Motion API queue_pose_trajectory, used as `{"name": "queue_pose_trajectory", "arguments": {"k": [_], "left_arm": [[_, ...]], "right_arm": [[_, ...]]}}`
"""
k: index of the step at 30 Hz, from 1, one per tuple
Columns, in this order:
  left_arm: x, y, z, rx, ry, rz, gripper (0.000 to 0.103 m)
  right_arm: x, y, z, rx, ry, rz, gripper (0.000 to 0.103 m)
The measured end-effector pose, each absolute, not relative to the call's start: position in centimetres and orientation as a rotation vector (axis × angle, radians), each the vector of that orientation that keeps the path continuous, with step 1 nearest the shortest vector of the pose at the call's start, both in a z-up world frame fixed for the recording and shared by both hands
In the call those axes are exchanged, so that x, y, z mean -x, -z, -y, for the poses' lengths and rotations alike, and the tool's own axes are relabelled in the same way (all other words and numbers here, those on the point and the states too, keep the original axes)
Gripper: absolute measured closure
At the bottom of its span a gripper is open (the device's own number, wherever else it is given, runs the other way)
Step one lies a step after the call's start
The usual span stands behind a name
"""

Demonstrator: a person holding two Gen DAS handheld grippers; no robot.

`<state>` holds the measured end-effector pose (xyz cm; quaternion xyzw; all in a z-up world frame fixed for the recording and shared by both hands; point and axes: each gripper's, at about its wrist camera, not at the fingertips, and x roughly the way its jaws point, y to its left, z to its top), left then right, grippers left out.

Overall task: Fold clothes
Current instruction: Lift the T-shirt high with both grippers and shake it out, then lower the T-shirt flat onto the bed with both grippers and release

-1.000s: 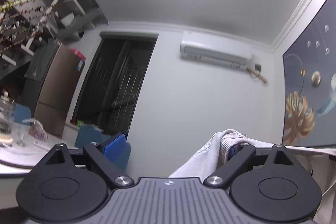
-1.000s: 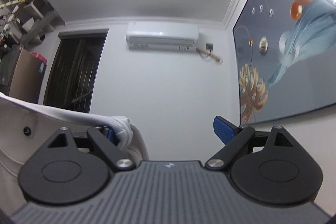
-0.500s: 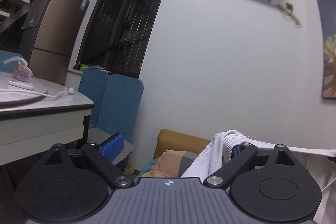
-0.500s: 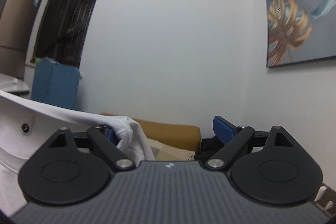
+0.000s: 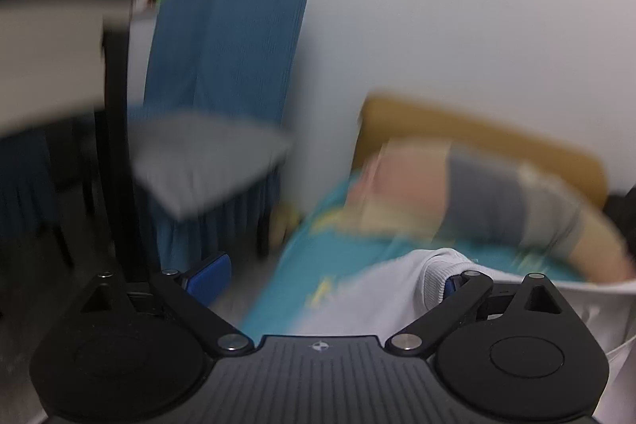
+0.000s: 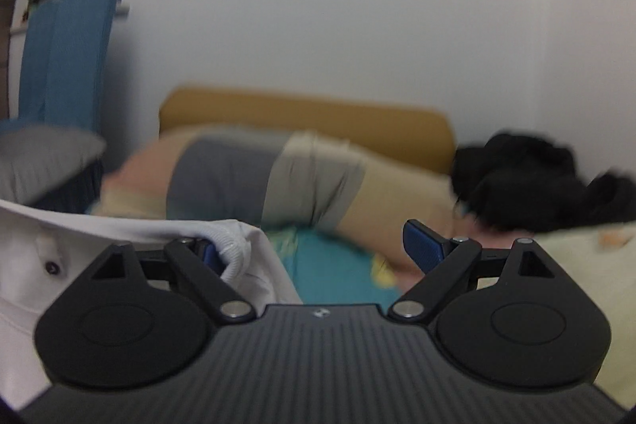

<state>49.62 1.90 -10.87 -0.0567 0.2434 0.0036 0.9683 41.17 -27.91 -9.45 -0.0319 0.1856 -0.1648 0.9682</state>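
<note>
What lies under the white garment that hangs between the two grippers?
Below the white garment shows a blurred teal cloth with yellow marks, and tan and grey clothes behind it. The garment itself covers whatever lies directly beneath it.

White ribbed-knit cloth shirt (image 5: 397,289)

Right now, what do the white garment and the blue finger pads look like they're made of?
The white garment looks like soft knit cotton or a similar fabric, matte: it drapes in folds, has a ribbed edge and a small dark button. The blue finger pads look like rubber or soft plastic, matte, with fine ridges; the exact material is unclear. Motion blur limits detail elsewhere.
</note>
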Motion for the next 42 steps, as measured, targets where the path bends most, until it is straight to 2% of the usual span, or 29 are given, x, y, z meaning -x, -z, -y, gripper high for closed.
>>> {"name": "queue_pose_trajectory", "arguments": {"k": [4, 6, 12, 20, 26, 34, 37, 42], "left_arm": [[-52.4, 16.1, -2.4, 0.064, -0.026, -0.611, 0.005], [-53.3, 17.5, -2.5, 0.047, -0.012, -0.663, 0.004], [-55.5, 16.9, -0.6, -0.046, 0.097, -0.871, 0.002], [-51.1, 14.1, 0.0, -0.055, 0.147, -0.825, 0.000], [-42.4, 7.4, -0.2, -0.036, 0.123, -0.701, 0.000], [-27.1, -0.8, -2.3, 0.047, 0.148, -0.514, 0.000], [-20.9, -1.1, -2.9, 0.053, 0.119, -0.454, 0.000], [-12.4, 0.8, -3.7, 0.077, 0.108, -0.482, 0.000]], "right_arm": [[-44.7, 16.2, 26.9, 0.102, 0.269, -0.517, 0.013], [-46.0, 17.6, 26.8, 0.109, 0.233, -0.582, 0.013], [-48.1, 16.7, 28.5, 0.062, 0.131, -0.709, 0.013], [-45.3, 12.8, 27.1, -0.062, -0.027, -0.698, 0.014], [-38.3, 8.2, 24.4, -0.057, -0.063, -0.597, 0.014], [-23.6, 0.1, 21.6, -0.081, -0.059, -0.446, 0.013], [-17.5, -1.8, 20.5, -0.069, -0.048, -0.387, 0.013], [-8.0, -2.6, 19.9, -0.118, -0.033, -0.331, 0.013]]}}
